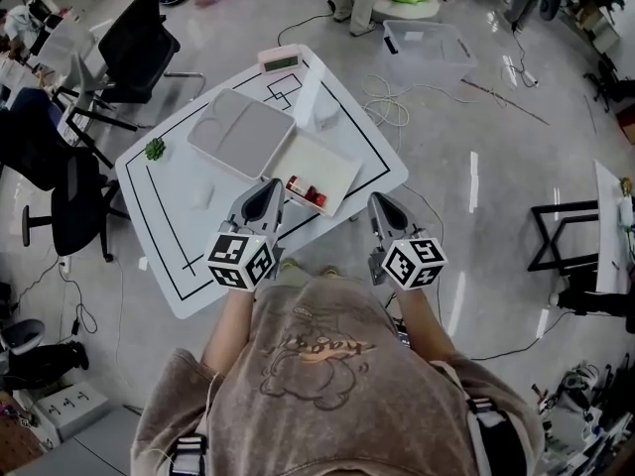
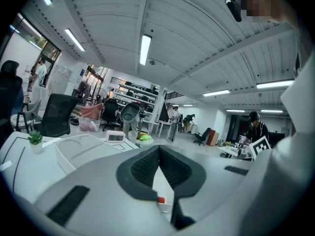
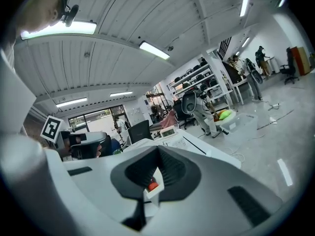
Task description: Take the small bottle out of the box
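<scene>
Approach step: left gripper and right gripper, jaws together, empty, near open box. Next: spread jaws, reach small bottle inside box.

My left gripper hides a corner of the box in the head view; the red-capped bottles inside are too small for me to count.
</scene>
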Demonstrator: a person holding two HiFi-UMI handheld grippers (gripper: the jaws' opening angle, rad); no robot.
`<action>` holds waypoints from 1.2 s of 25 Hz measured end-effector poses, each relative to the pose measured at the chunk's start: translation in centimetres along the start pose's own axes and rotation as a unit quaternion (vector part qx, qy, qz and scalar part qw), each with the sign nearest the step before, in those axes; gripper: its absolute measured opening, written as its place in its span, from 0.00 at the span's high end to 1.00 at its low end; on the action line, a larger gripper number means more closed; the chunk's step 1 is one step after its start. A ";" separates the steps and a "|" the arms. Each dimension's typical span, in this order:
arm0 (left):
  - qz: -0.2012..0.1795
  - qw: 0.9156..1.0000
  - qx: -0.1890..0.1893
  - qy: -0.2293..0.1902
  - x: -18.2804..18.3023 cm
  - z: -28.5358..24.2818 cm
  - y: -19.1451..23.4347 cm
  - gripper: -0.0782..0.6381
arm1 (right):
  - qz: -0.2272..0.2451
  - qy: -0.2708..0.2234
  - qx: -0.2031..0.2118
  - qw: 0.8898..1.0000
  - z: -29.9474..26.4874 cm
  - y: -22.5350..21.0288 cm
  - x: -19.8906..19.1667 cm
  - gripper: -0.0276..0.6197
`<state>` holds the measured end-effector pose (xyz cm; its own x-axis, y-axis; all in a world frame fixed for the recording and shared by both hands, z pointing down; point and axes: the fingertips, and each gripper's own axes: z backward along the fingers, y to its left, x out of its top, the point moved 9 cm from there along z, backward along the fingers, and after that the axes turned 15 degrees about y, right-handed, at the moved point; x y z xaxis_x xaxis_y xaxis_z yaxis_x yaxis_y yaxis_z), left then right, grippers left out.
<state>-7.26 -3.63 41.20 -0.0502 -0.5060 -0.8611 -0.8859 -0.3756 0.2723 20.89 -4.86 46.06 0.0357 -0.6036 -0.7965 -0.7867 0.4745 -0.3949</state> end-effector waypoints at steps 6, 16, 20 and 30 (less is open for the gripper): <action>-0.005 1.000 -0.018 0.000 1.3 -1.3 1.5 0.88 | -0.003 -0.011 -0.015 1.000 -0.9 -0.1 1.3 0.96; -0.005 0.999 -0.041 -0.007 3.7 -2.3 3.3 0.88 | -0.007 -0.027 -0.024 0.999 -2.4 0.7 3.2 0.96; -0.005 0.999 -0.043 -0.010 4.0 -2.3 3.7 0.88 | -0.008 -0.033 -0.024 0.999 -2.9 0.9 3.6 0.96; 0.002 0.999 -0.048 -0.013 4.2 -2.8 4.3 0.88 | 0.002 -0.028 -0.025 0.999 -3.8 1.1 4.0 0.96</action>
<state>-10.00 -9.54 39.98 -0.0678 -0.4876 -0.8704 -0.8370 -0.4470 0.3156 17.76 -9.19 44.20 0.0666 -0.5645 -0.8228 -0.8164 0.4432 -0.3702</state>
